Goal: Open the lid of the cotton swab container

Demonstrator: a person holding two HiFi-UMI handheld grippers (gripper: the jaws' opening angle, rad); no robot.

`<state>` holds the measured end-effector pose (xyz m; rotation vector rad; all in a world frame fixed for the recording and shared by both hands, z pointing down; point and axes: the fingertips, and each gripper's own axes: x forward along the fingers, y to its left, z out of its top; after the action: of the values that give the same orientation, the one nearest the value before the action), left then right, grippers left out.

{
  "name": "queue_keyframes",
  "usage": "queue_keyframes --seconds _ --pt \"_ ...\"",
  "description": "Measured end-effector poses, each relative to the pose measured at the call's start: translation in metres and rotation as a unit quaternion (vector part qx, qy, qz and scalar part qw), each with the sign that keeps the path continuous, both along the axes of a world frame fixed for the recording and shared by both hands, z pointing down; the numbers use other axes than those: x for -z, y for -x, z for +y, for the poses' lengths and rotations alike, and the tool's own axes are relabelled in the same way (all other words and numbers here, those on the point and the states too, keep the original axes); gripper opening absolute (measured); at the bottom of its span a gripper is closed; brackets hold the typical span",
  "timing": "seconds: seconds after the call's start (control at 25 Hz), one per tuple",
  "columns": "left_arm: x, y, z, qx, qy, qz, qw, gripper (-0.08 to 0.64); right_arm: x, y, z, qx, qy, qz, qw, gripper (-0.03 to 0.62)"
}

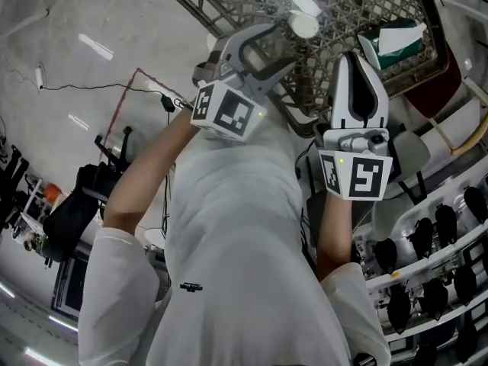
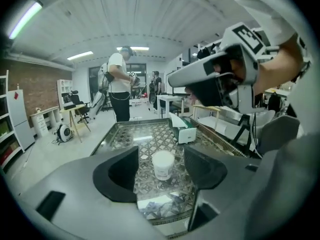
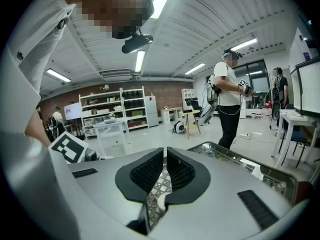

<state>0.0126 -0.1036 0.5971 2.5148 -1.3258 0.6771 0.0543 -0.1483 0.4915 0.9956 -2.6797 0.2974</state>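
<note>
The cotton swab container (image 1: 303, 24) is a small white round tub with a white lid on, upright on a glass table with a lattice pattern (image 1: 358, 6). In the left gripper view the tub (image 2: 163, 164) stands beyond the jaws, framed by the gap, and nothing touches it. My left gripper (image 1: 263, 48) (image 2: 162, 173) is open and empty, held in the air short of the table. My right gripper (image 1: 358, 56) (image 3: 165, 171) is shut with nothing between its pads, to the right of the left one and also off the table (image 3: 235, 156).
A green and white tissue box (image 1: 396, 40) (image 2: 182, 129) lies on the table to the right of the tub. A person (image 2: 120, 84) (image 3: 230, 99) stands past the table's far end. A rack with dark objects (image 1: 427, 242) runs along my right side.
</note>
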Motion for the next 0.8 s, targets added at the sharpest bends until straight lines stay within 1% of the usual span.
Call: queue_keyframes --seconds 0.12,0.32,0.48,0.8 --pt "-0.028 -0.005 -0.008 -0.006 0.013 -0.005 0.9999 0.268 -0.014 -0.001 0.000 0.000 0.005 0.006 1.000 0.000" --pt "-0.064 -0.014 -0.013 -0.029 0.027 -0.023 0.9989 0.270 -0.031 -0.004 0.000 -0.001 0.014 0.011 1.000 0.002" --pt "-0.087 -0.018 -0.016 -0.035 0.037 -0.032 0.9982 0.270 -0.039 -0.008 -0.001 -0.002 0.017 0.013 1.000 0.000" --pt "-0.108 -0.030 -0.033 -0.045 0.030 -0.037 0.9978 0.272 -0.048 -0.011 -0.002 -0.004 0.022 0.017 1.000 0.002"
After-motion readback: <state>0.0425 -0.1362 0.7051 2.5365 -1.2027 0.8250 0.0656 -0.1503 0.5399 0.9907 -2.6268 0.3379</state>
